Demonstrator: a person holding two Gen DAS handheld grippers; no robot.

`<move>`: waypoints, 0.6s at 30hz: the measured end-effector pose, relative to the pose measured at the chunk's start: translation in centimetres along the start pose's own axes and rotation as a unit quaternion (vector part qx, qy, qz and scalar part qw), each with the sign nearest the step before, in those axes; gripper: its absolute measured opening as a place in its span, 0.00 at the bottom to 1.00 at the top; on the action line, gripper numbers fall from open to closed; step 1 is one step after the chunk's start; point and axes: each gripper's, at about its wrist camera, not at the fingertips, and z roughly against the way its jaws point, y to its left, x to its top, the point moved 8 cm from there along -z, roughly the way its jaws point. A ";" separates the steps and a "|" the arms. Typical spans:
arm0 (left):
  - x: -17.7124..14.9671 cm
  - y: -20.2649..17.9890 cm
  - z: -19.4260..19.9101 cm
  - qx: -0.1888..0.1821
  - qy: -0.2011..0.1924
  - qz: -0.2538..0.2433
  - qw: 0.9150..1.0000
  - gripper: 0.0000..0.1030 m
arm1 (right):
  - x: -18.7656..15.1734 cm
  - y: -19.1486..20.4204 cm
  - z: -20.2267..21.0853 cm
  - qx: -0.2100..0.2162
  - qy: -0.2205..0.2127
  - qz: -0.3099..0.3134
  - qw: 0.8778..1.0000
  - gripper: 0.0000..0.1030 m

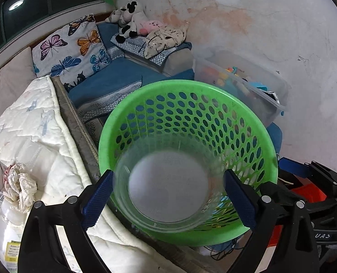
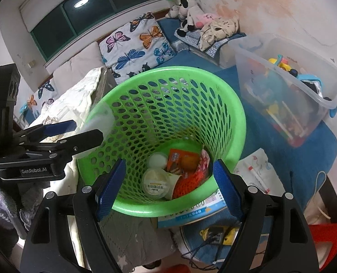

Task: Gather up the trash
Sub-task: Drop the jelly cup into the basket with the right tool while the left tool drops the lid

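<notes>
Left gripper [image 1: 168, 195] clamped on a clear plastic cup [image 1: 166, 188], held over the rim of the green perforated basket [image 1: 254, 127]; right gripper [image 2: 168, 186] with jaws apart and nothing between them, poised above the same basket. Already in the basket bottom: a lidded tub [image 2: 156, 183], an orange packet [image 2: 179, 157] and red netting (so collection looks well under way), with the cup judged next to go in. Still left on the quilted white mattress [image 1: 43, 118]: a crumpled tissue [image 1: 20, 186] and a carton beside it; beyond, butterfly cushion [image 1: 70, 50], plush toys, a clear toy bin [image 2: 288, 84] against a stained wall
</notes>
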 end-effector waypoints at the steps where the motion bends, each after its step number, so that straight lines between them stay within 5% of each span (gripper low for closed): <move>1: 0.0 0.0 0.0 -0.001 -0.001 0.000 1.000 0.90 | -0.1 0.1 0.0 0.000 0.000 0.000 1.000 0.77; 18: -2.6 4.6 5.5 0.037 -0.040 0.000 0.999 0.90 | -0.2 3.8 0.2 0.024 -0.001 0.021 0.999 0.77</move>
